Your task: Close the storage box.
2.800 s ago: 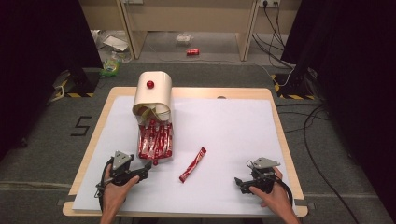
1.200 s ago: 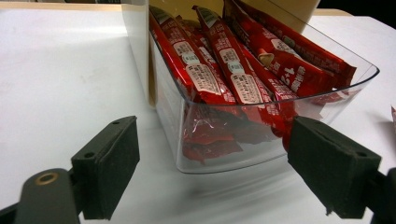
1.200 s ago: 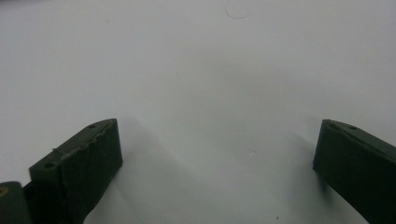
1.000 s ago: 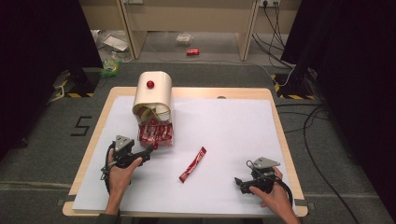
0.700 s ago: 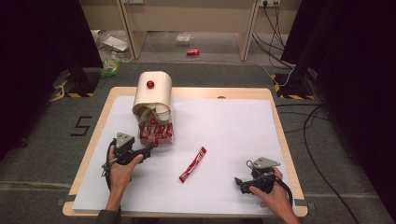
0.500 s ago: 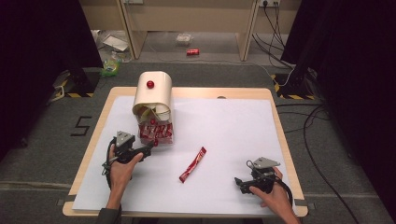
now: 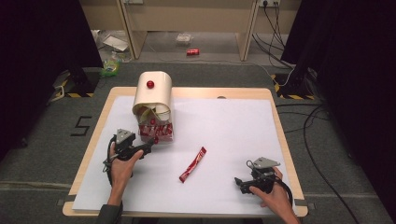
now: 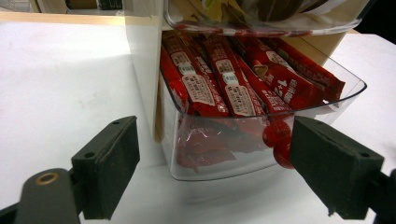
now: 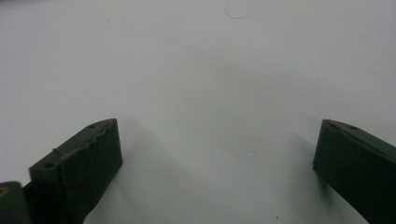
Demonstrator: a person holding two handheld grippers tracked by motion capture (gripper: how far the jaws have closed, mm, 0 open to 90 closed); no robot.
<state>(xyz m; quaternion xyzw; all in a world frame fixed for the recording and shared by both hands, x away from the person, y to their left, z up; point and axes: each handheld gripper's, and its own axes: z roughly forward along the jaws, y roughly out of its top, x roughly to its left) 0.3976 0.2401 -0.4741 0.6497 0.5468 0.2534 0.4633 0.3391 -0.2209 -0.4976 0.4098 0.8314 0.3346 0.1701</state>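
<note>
Drawer [image 8: 261,154] of clear plastic, pulled out at the foot of the cream dispenser [image 7: 152,95], packed with red snack sticks [image 8: 219,79] | left gripper [image 8: 212,154] jaws spread wide, one at each side of the drawer front, gripping nothing | right gripper [image 7: 243,182] released, jaws apart over bare white table [image 7: 233,126] | one loose red stick [image 7: 193,164] lies mid-table, between both hands.

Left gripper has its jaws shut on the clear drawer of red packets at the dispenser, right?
Not quite. The left gripper is at the clear drawer of red packets, but its jaws stand wide open either side of it, gripping nothing. The left gripper view shows it.
</note>
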